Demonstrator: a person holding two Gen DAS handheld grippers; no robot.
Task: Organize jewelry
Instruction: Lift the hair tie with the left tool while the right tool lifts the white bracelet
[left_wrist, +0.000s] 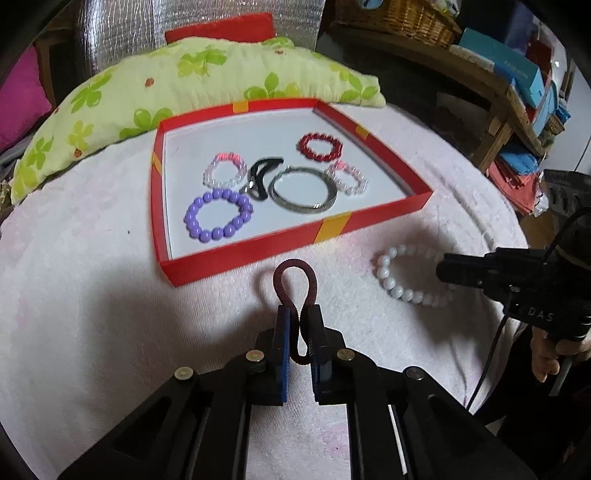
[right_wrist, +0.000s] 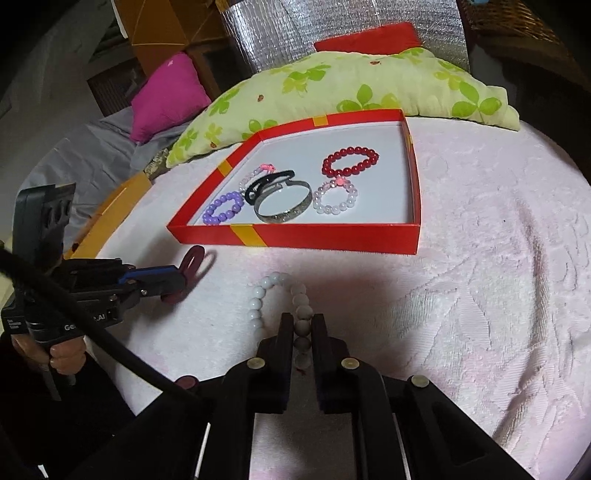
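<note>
My left gripper (left_wrist: 298, 314) is shut on a dark red coiled band (left_wrist: 295, 275), which is pinched into a loop just in front of the red box (left_wrist: 258, 251). In the right wrist view the same left gripper (right_wrist: 177, 282) shows from the side, with the coiled band (right_wrist: 192, 264) sticking out past it. My right gripper (right_wrist: 302, 321) is shut on a white bead bracelet (right_wrist: 258, 299) that lies on the pink towel (right_wrist: 480, 295). Inside the box lie a purple bead bracelet (left_wrist: 218, 216), a silver bangle (left_wrist: 303, 190), a red bead bracelet (left_wrist: 319, 147) and more.
A green flowered pillow (left_wrist: 207, 74) lies behind the box. A magenta cushion (right_wrist: 166, 96) and a yellow box edge (right_wrist: 110, 214) are at the left. Wooden shelves with boxes and a wicker basket (left_wrist: 399, 18) stand at the right. A hand (left_wrist: 546, 354) holds the right gripper's grip.
</note>
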